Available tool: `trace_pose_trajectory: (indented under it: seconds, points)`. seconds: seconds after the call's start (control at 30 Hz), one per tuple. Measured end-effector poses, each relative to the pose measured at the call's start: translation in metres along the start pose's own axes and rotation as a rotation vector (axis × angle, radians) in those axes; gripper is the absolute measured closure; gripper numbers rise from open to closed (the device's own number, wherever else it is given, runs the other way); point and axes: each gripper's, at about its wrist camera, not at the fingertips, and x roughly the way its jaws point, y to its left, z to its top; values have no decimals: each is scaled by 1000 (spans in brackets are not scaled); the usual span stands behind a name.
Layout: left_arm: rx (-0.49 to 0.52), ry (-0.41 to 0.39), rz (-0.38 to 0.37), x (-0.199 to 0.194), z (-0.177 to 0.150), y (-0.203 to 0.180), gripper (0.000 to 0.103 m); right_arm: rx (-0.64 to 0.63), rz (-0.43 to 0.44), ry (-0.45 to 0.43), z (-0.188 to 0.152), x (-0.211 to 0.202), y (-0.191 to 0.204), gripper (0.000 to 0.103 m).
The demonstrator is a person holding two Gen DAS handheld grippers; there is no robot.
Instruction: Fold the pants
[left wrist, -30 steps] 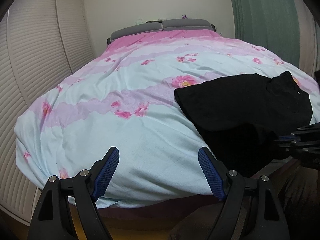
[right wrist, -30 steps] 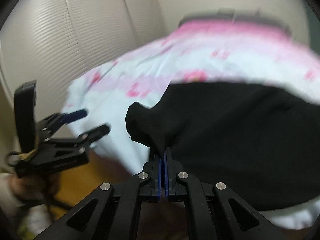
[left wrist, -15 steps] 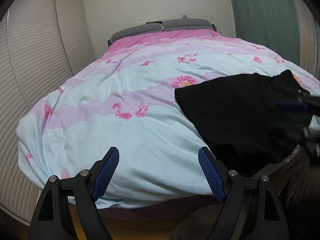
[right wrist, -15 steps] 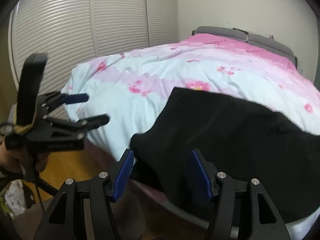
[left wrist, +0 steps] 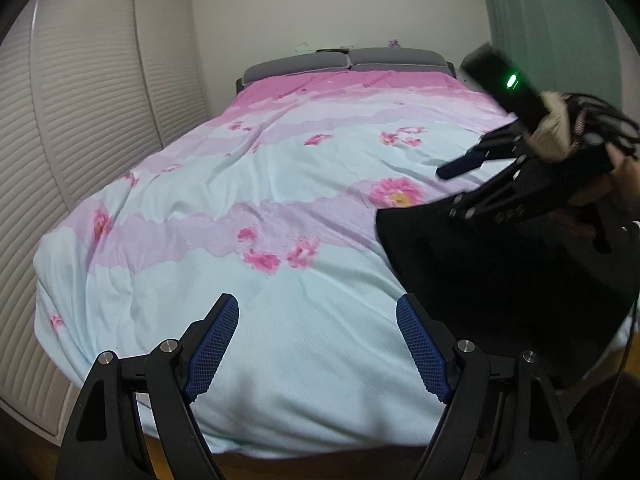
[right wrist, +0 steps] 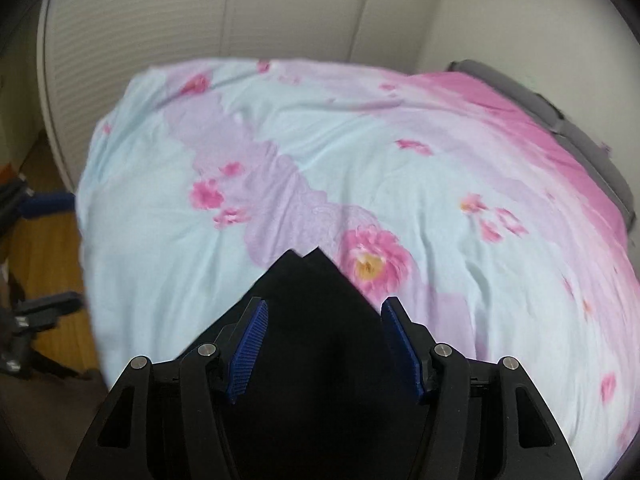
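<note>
At the far left, louvred closet doors (left wrist: pixel 92 152) are seen beside the bed, and nothing there is touched. The left gripper (left wrist: pixel 318 344) is held with its jaws spread wide and empty above the near edge of the floral duvet (left wrist: pixel 248 208), well apart from the garment. Further right, the black pants (left wrist: pixel 500 272) are found lying on the right part of the duvet, with their near side hanging over the bed's edge. Above them the right gripper (right wrist: pixel 320 344) is held released, its blue pads (right wrist: pixel 250 350) parted over the dark cloth and a pointed corner of fabric seen just beyond them; nothing is clasped. A slip toward the floor is judged possible, since the overhanging part is unsupported. A crooked fold could also be caused if only one layer at that corner is pinched.
</note>
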Motion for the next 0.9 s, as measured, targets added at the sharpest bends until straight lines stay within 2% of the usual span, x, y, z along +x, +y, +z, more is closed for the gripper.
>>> trace_pose_trajectory:
  seconds: [0.13,0.2,0.23,0.37,0.43,0.5,0.6,0.63,0.7,0.77,0.9]
  points:
    - [-25,18,5,14,5,7,22,-66,64,124,10,48,-6,45]
    - [-30,27,3,20,4,9,22,-69,89,175,9,66,-9,74]
    - [-31,33,1,23,4,10,22,-62,99,183,8,70,-10,96]
    - [-37,42,1,33,5,12,22,-41,100,113,7,68,-16,99]
    - [-41,41,1,36,8,12,22,23,75,57,12,62,-29,99]
    - [-42,37,5,38,10,11,22,58,52,42,17,63,-39,99]
    - [-38,26,14,36,13,12,22,51,47,88,18,77,-40,99]
    - [-37,25,18,34,13,12,22,37,7,105,17,82,-36,98]
    - [-39,21,23,29,13,14,22,18,-67,80,15,76,-28,88]
    - [-43,17,24,24,13,15,22,32,-131,18,11,56,-24,61]
    - [-49,-3,12,7,13,19,22,88,-162,-95,-7,-7,-8,59]
